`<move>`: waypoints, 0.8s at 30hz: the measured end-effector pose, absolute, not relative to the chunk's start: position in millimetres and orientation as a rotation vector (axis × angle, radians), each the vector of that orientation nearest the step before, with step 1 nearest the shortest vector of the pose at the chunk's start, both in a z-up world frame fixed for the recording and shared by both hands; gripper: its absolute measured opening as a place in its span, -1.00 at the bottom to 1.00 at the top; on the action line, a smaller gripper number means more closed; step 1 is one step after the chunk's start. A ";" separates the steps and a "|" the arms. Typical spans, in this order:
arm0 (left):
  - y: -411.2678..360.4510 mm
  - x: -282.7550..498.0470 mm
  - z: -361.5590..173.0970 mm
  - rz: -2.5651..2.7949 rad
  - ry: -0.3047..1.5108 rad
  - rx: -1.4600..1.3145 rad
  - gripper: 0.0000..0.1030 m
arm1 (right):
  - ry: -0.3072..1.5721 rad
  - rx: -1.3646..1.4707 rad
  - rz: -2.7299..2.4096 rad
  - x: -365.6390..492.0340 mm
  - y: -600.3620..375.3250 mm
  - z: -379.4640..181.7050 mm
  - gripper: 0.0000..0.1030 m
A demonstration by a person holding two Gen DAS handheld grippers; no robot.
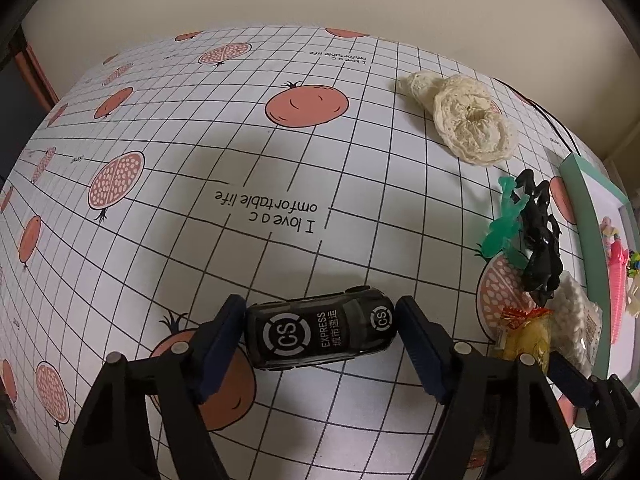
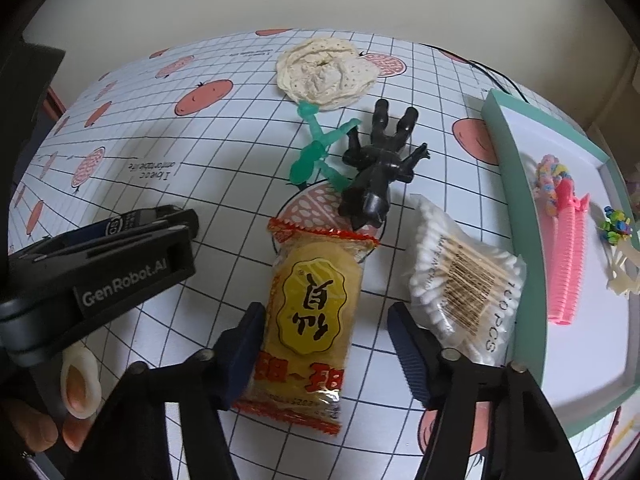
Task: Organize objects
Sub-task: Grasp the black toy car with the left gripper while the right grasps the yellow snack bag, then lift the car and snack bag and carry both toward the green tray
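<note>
Between the blue pads of the left gripper (image 1: 320, 330) sits a small black toy car (image 1: 322, 330), lying crosswise on the counter (image 1: 240, 152) with each pad touching one end, so the gripper is closed on it. Its roof carries a white ringed "CS" emblem, a smaller copy of that emblem on the hood, and the word "EXPRESS" with Chinese characters along the side. From the right wrist view only a sliver of the car shows behind the left gripper's black body. The right gripper (image 2: 324, 344) is spread open around a yellow snack packet (image 2: 308, 328) with red crimped edges and a large black character on a yellow oval; the left pad touches the packet's edge while the right pad stands clear of it. Just beside that pad lies a clear bag of cotton swabs (image 2: 464, 280) printed "100 PCS". Beyond the packet are a black plastic animal figure (image 2: 378, 168) and a translucent green figure (image 2: 316, 148), touching each other, and farther back a cream crocheted doily (image 2: 324, 72). Along the right edge of the counter a white tray with a mint-green rim (image 2: 496, 128) holds a pink hair clip (image 2: 566, 256), a colourful beaded band (image 2: 548, 184) and a few small pieces. A checked cloth with pomegranate prints covers the counter.
</note>
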State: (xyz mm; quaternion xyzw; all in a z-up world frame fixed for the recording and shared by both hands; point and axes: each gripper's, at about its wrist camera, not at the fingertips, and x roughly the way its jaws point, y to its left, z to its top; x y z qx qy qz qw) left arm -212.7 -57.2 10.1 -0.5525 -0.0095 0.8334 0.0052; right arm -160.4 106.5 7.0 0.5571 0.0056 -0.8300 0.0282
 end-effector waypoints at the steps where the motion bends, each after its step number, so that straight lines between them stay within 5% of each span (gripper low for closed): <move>1: -57.8 -212.5 10.2 2.611 -0.031 -1.729 0.51 | 0.014 1.720 -2.563 -160.2 107.1 6.8 0.15; 10: -55.0 -216.9 8.4 2.612 -0.024 -1.724 0.51 | 0.020 1.724 -2.586 -159.7 113.5 8.9 -0.16; 24: -53.2 -215.9 9.6 2.613 -0.026 -1.730 0.51 | -0.035 1.713 -2.581 -159.9 118.0 11.3 -0.23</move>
